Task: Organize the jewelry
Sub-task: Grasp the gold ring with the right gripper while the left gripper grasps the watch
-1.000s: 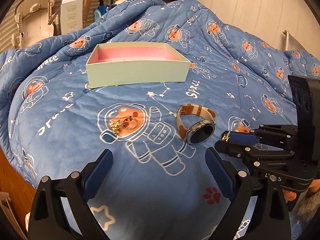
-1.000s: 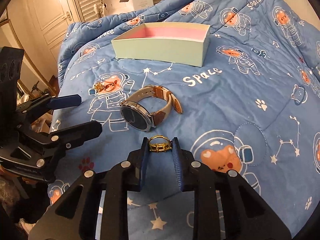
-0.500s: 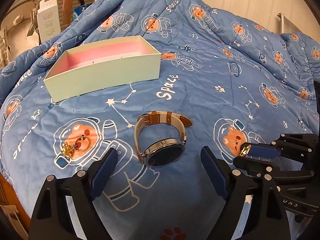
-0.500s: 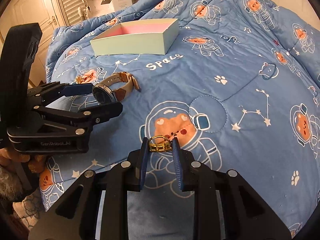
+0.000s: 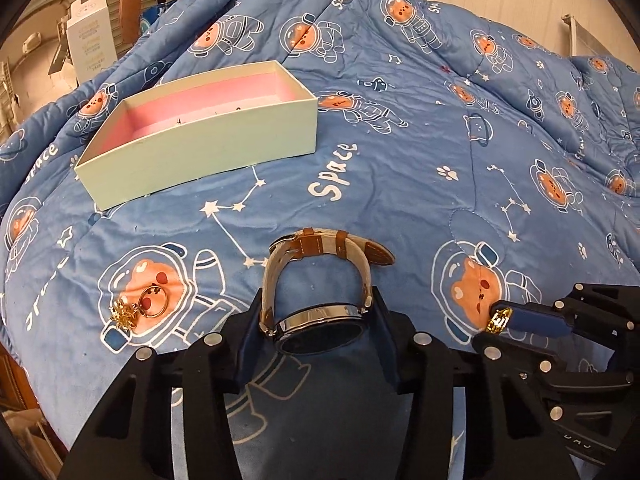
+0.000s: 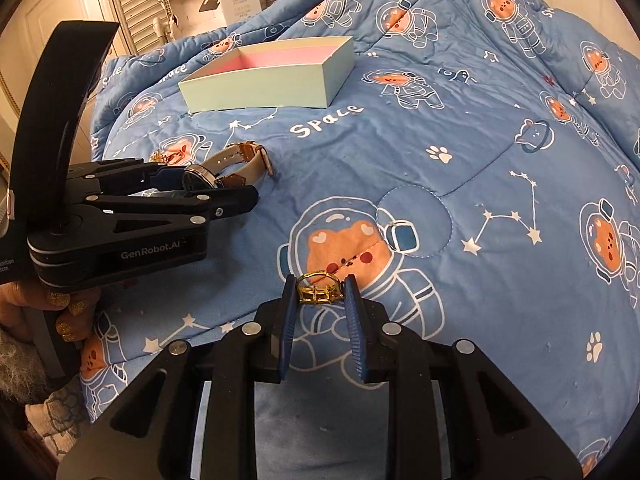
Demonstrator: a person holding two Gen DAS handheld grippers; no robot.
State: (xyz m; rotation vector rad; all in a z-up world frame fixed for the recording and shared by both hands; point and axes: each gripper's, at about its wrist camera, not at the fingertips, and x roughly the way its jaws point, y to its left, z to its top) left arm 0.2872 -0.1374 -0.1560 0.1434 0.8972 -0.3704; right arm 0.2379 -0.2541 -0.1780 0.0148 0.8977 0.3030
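My left gripper point(image 5: 318, 322) is closed around the wristwatch point(image 5: 320, 322), a silver case with a beige and brown strap, which rests on the blue quilt; the watch also shows in the right wrist view point(image 6: 224, 170). My right gripper point(image 6: 320, 294) is shut on a gold ring point(image 6: 318, 290), held just above the quilt; the ring also shows in the left wrist view point(image 5: 498, 320). A gold charm on a ring point(image 5: 138, 308) lies left of the watch. The pale green box with pink lining point(image 5: 200, 120) stands open farther back, also in the right wrist view point(image 6: 272, 76).
The blue astronaut-print quilt point(image 5: 440, 140) covers the whole bed and rises in folds at the back and right. A white carton point(image 5: 90, 46) stands beyond the bed's far left edge. The bed edge drops off at the left.
My left gripper has moved forward over the watch and closed its fingers on the case. My right gripper still holds the ring and has shifted right, away from the watch.
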